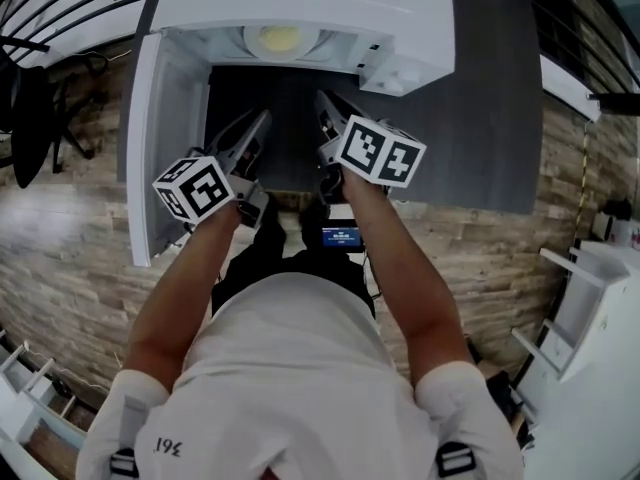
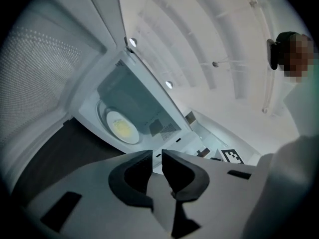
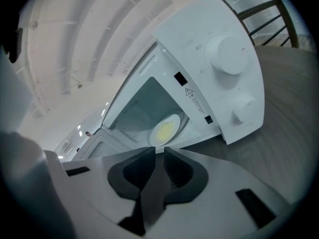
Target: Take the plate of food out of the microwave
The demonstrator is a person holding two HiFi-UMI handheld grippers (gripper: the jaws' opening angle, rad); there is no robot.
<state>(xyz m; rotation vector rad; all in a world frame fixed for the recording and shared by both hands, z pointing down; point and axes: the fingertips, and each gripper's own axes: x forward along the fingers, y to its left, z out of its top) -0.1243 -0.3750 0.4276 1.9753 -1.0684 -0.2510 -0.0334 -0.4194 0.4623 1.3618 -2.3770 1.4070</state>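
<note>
Boxy white microwave [image 1: 300, 3], door [image 1: 165, 138] swung wide left, round plate [image 1: 280, 38] of yellow food inside, matte grey tabletop [image 1: 480, 118], left gripper [image 2: 156, 156] and right gripper [image 3: 159, 153] nearly closed, empty

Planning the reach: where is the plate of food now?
The plate of food sits inside the open microwave, top centre of the head view, beyond the left gripper and right gripper.

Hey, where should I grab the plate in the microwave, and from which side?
Take the plate by its front rim, coming straight in through the microwave opening. It lies flat with food in the middle, leaving only the rim bare, and the microwave closes off the other sides. A jaw above and below the rim should keep it level.
</note>
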